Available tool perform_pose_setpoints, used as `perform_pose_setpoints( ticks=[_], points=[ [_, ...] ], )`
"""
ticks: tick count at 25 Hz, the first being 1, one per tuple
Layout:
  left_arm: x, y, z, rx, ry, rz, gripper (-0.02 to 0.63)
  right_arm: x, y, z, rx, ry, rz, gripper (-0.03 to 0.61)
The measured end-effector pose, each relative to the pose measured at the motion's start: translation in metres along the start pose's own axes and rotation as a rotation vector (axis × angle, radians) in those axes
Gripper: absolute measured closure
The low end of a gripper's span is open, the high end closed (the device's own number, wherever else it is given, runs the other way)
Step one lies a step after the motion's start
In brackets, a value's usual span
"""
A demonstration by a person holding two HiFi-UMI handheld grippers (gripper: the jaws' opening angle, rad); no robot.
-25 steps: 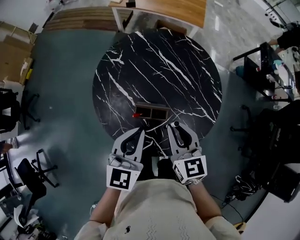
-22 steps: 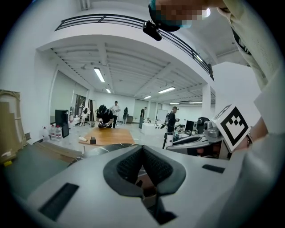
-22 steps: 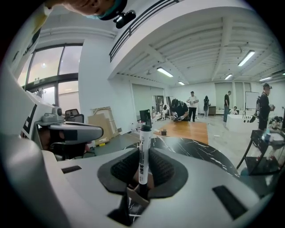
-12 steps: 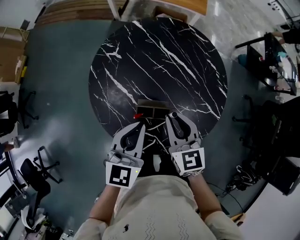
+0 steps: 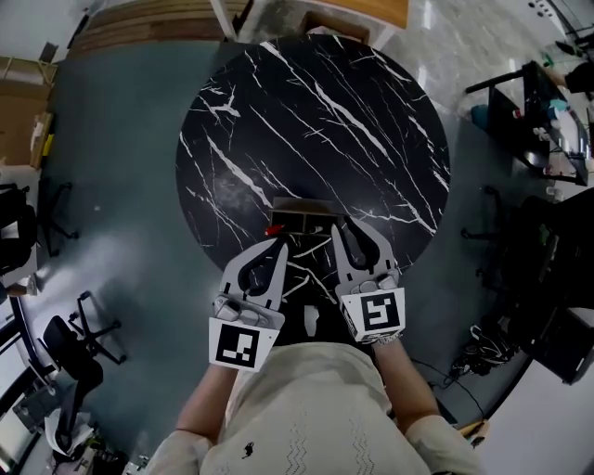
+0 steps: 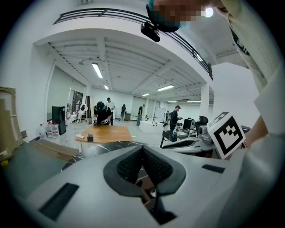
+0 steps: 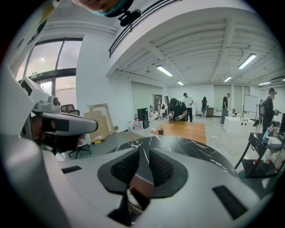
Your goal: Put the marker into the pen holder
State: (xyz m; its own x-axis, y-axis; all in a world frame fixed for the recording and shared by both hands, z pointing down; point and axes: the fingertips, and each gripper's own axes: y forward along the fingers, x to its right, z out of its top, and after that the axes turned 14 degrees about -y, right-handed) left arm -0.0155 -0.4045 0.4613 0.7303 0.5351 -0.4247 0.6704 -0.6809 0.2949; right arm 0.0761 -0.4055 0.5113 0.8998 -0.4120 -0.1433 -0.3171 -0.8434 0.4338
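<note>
A brown pen holder (image 5: 302, 210) with open compartments lies on the round black marble table (image 5: 316, 121), near its front edge. A red marker (image 5: 271, 228) lies on the table against the holder's left end. My left gripper (image 5: 279, 244) is shut and empty, its tips just in front of and right of the marker. My right gripper (image 5: 342, 225) is at the holder's right end, and a narrow gap shows between its pads (image 7: 124, 165). A brown shape low between the jaws in each gripper view looks like the holder (image 7: 139, 186).
Office chairs (image 5: 70, 339) stand on the grey floor to the left, and a desk with equipment (image 5: 543, 111) stands to the right. A wooden table (image 5: 362, 11) lies beyond the marble one. People stand far off in the hall in both gripper views.
Both grippers have crept a little forward toward the pen holder, the right one more. The head view has shifted slightly. The marker and holder have not moved.
</note>
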Motion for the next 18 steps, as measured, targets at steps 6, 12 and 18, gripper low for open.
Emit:
perform_pose_setpoints(
  ticks=[6, 12, 18],
  points=[
    [0.011, -0.004, 0.003, 0.014, 0.011, -0.023, 0.604, 0.009, -0.024, 0.027, 0.076, 0.02, -0.021, 0.513],
    [0.029, -0.007, 0.015, 0.047, 0.042, -0.058, 0.604, 0.006, -0.058, 0.055, 0.151, 0.051, -0.003, 0.561],
    [0.051, -0.014, 0.022, 0.081, 0.081, -0.091, 0.603, -0.003, -0.083, 0.058, 0.163, 0.067, -0.028, 0.561]
  ],
)
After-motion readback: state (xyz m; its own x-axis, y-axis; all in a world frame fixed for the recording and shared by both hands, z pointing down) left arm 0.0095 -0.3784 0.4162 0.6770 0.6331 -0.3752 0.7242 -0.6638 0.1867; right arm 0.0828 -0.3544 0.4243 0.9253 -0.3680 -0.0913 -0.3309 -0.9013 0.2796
